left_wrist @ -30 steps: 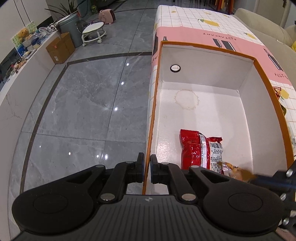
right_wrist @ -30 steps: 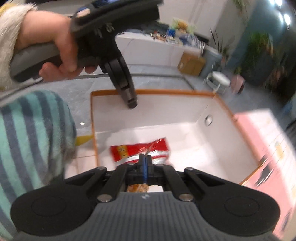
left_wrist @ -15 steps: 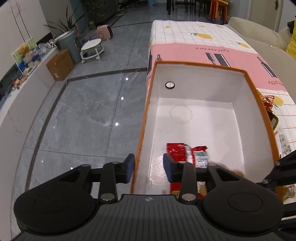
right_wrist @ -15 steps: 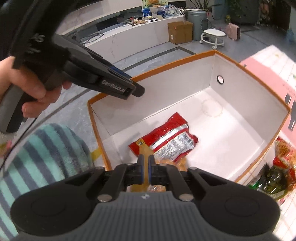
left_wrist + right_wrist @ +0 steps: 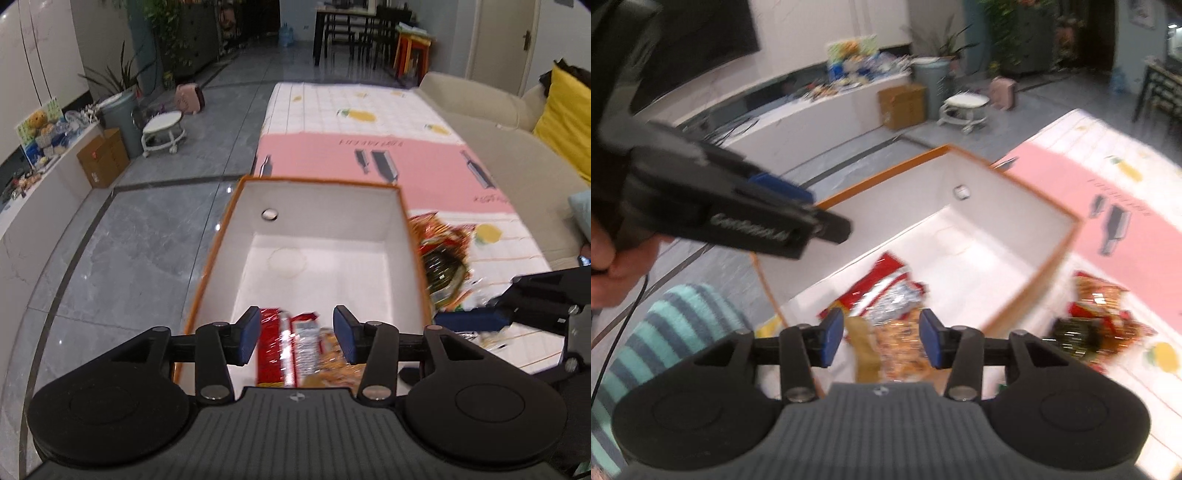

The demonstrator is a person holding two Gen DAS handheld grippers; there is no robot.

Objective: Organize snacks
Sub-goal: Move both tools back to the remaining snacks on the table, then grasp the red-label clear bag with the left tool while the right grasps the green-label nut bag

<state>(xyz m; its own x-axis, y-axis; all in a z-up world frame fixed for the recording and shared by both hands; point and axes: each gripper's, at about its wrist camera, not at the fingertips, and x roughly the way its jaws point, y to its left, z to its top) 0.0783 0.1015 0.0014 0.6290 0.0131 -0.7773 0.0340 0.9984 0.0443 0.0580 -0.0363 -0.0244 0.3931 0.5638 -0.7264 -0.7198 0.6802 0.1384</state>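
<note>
Both my left claw point(image 5: 295, 334) and right claw point(image 5: 882, 338) have just been opening and grip nothing. The crinkly red foil snack packet point(image 5: 882, 291) and glossy orange packet point(image 5: 901, 350) lie in the white, orange-rimmed cardboard box point(image 5: 402, 236) at its near end, and more foil packets point(image 5: 443, 254) sit on the bench beside its right wall.

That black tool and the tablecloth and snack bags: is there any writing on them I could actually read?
Side of the left hand-held gripper: white lettering, too blurred to read.
Pink band of the tablecloth: one line of dark print, upside down and blurred; unreadable.
Red snack bag in the box: label print too small and blurred.
Snack packets on the table: nothing legible.
</note>
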